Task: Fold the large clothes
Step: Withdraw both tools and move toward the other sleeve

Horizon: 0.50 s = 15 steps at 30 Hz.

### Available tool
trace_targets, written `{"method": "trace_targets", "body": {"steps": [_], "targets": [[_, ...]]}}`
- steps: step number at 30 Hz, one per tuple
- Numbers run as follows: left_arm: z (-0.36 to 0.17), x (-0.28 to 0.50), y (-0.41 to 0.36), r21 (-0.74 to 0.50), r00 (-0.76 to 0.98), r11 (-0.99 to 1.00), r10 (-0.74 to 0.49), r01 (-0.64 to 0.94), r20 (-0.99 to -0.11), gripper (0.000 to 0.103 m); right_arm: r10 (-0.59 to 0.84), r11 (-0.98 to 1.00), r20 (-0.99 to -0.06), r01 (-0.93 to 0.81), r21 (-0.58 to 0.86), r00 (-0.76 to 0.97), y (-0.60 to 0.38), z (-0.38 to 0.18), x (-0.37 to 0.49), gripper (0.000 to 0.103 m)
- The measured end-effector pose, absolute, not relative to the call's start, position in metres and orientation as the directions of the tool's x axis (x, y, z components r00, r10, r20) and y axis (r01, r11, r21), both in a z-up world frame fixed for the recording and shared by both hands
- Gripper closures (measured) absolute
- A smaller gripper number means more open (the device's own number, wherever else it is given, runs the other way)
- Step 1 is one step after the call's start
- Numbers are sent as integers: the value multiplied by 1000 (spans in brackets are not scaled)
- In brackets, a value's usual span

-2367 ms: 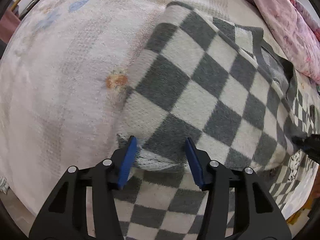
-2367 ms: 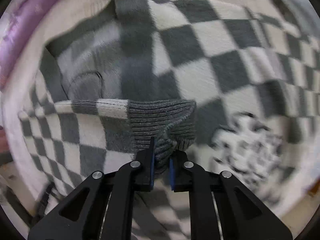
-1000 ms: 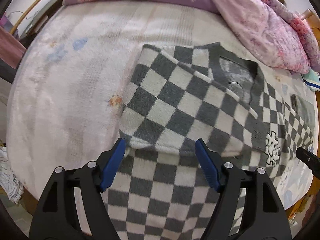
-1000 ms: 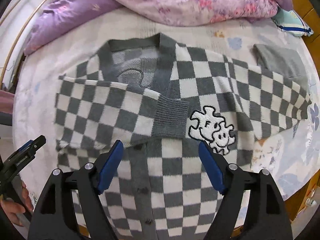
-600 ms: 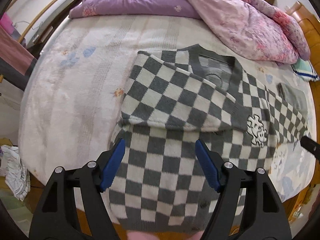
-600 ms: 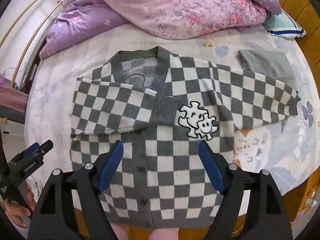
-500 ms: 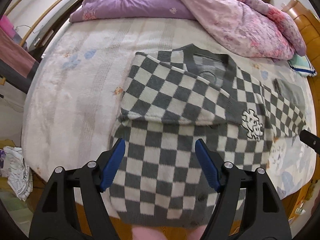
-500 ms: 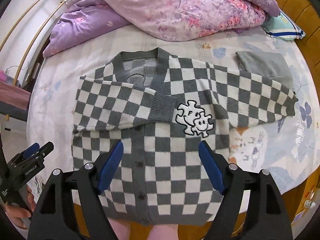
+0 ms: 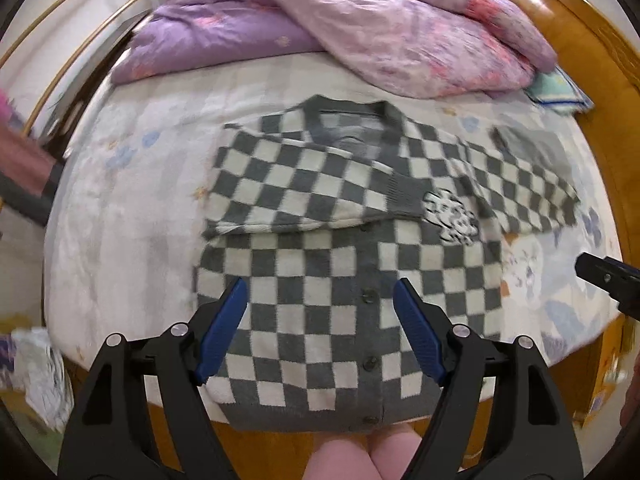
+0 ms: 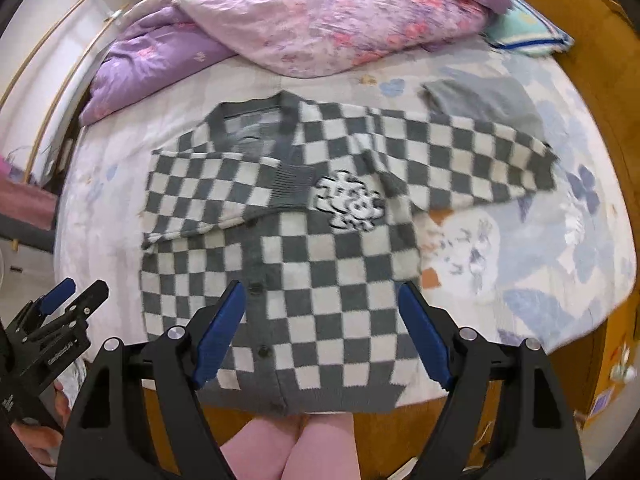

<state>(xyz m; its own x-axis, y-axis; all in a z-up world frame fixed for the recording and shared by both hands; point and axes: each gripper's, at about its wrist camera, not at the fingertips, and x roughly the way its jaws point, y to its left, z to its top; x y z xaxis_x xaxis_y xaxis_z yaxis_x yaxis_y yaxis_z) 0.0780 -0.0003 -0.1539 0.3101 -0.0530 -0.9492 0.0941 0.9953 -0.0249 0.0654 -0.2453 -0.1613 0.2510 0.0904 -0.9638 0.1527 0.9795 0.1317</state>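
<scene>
A grey and white checked cardigan (image 9: 320, 288) (image 10: 320, 276) lies flat on the bed, buttons down its middle. Its left sleeve (image 9: 304, 192) (image 10: 224, 192) is folded across the chest, the ribbed cuff beside a white patch (image 10: 350, 202). The other sleeve (image 10: 468, 160) stretches out to the right. My left gripper (image 9: 320, 312) hangs high above the hem with nothing between its fingers, jaws opening. My right gripper (image 10: 322, 320) hovers likewise over the lower body, jaws opening wider, empty. In the right wrist view the left gripper (image 10: 64, 296) shows at the lower left.
Purple and pink quilts (image 10: 320, 12) are heaped at the head of the bed. A folded grey garment (image 10: 484, 108) lies by the spread sleeve, a teal pillow (image 10: 528, 36) beyond it. The wooden bed frame (image 9: 580, 48) runs along the right. A person's knees (image 10: 288, 448) press against the near edge.
Both grippers have risen and pulled back from the cardigan, so the whole garment and bed now show. The right sleeve cuff was let go earlier and the jaws stand wide.
</scene>
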Motion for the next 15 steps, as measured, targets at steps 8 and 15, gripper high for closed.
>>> {"method": "trace_targets", "body": {"steps": [8,15], "targets": [[-156,74,-47,-78,282,963,-153,258,-947,27,26,944,-968,312,106,248,-269,-160,21,14],[-154,76,-96,-99,271,925,-207,366,-940,23,18,902,-974,416,113,225,-303,-167,-1,14]]}}
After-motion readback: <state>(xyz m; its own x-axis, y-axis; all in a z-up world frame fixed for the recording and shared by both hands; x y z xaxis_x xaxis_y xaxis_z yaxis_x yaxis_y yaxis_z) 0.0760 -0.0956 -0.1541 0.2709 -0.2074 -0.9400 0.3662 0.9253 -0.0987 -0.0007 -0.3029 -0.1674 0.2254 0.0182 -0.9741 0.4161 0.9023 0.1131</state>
